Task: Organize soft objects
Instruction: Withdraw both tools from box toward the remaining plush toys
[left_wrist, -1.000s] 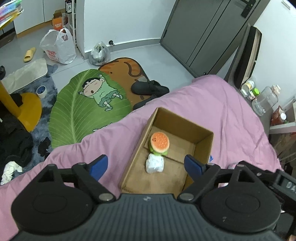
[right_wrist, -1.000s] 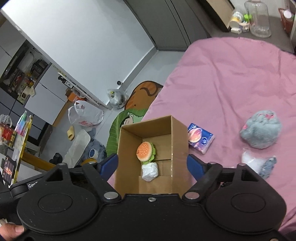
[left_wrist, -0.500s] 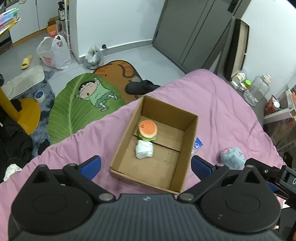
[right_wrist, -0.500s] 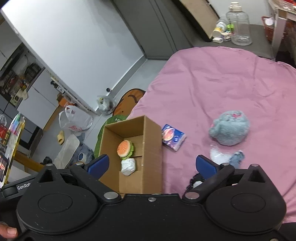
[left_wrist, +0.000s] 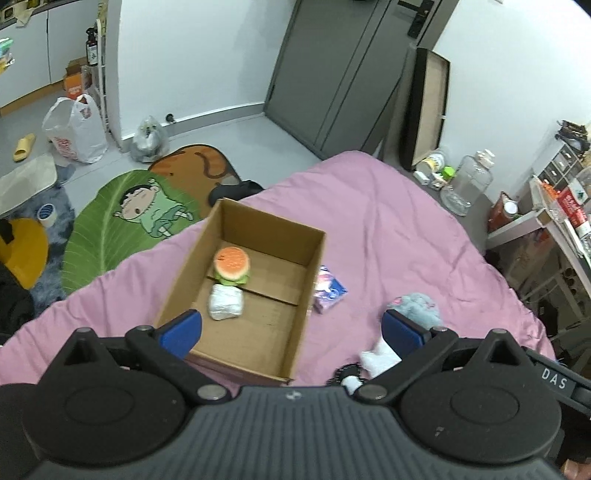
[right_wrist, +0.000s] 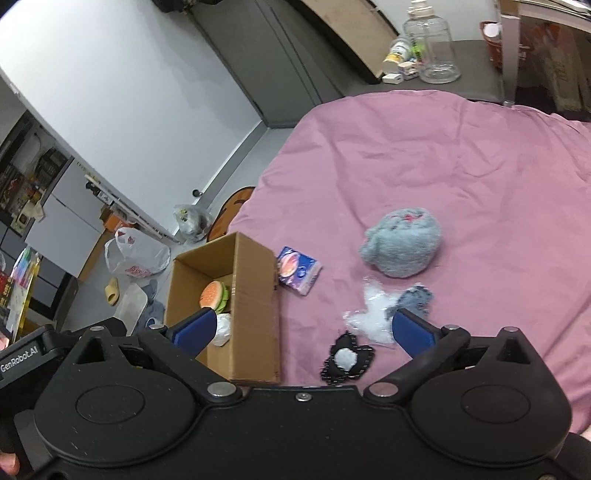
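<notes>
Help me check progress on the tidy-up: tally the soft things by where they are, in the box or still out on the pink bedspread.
In the cardboard box: 2, the burger toy and the white bundle.
On the bedspread: 5, the tissue pack, grey plush, clear bag, denim piece and black patch.
Total: 7.

A brown cardboard box (left_wrist: 255, 295) holds an orange-and-green burger toy (left_wrist: 232, 265) and a white bundle (left_wrist: 225, 302); the bedspread (right_wrist: 461, 177) is pink, the plush (right_wrist: 402, 246) grey-blue.
</notes>
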